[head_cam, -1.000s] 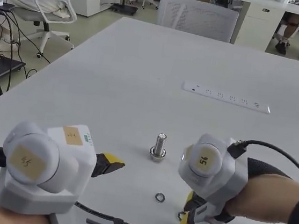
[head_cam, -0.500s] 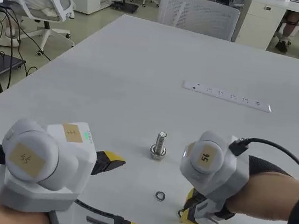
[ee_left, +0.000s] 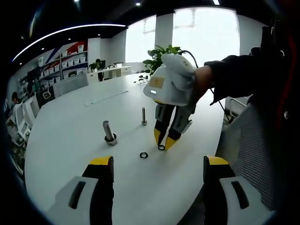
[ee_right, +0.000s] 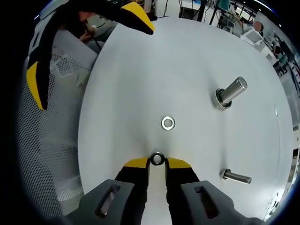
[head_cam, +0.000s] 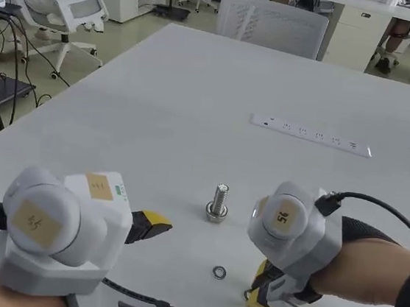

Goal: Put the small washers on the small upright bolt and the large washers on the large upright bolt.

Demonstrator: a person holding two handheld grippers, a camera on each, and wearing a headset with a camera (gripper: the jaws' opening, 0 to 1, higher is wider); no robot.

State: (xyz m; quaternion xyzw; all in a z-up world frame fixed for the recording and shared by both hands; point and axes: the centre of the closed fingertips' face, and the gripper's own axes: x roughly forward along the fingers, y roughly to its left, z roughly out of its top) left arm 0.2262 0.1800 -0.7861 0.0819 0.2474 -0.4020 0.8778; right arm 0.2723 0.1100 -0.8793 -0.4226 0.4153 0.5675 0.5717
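The washer [ee_right: 157, 159] is pinched between the yellow tips of your right tool [ee_left: 165, 140]. The jaws stand narrow, with only the washer's width between them. In the left gripper view the tips point down at the worktop [ee_right: 140, 70] with the washer right at the surface; whether it rests on it, you cannot tell.

A second washer [ee_right: 168, 123] lies flat on the worktop near the first. In the right gripper view it is at 12 o'clock from the tips and apart from both jaws. The large upright bolt [ee_right: 230, 92] stands on its head farther out, at about 2 o'clock from the tips. The small upright bolt [ee_right: 236, 176] stands at about 3 o'clock, off to the side of the jaw and clear of it.

Your left tool [ee_left: 157, 164] has its jaws spread wide. They rise from the bottom of the left gripper view, and the right tool, both washers and both bolts lie ahead between them.

In the head view the left tool is at about 8 o'clock from the large upright bolt, and the right tool is at about 4 o'clock, both apart from it. A white power strip [head_cam: 311, 134] lies well beyond the bolt at about 1 o'clock. A mesh-backed chair [head_cam: 271, 24] stands at the far edge of the worktop.
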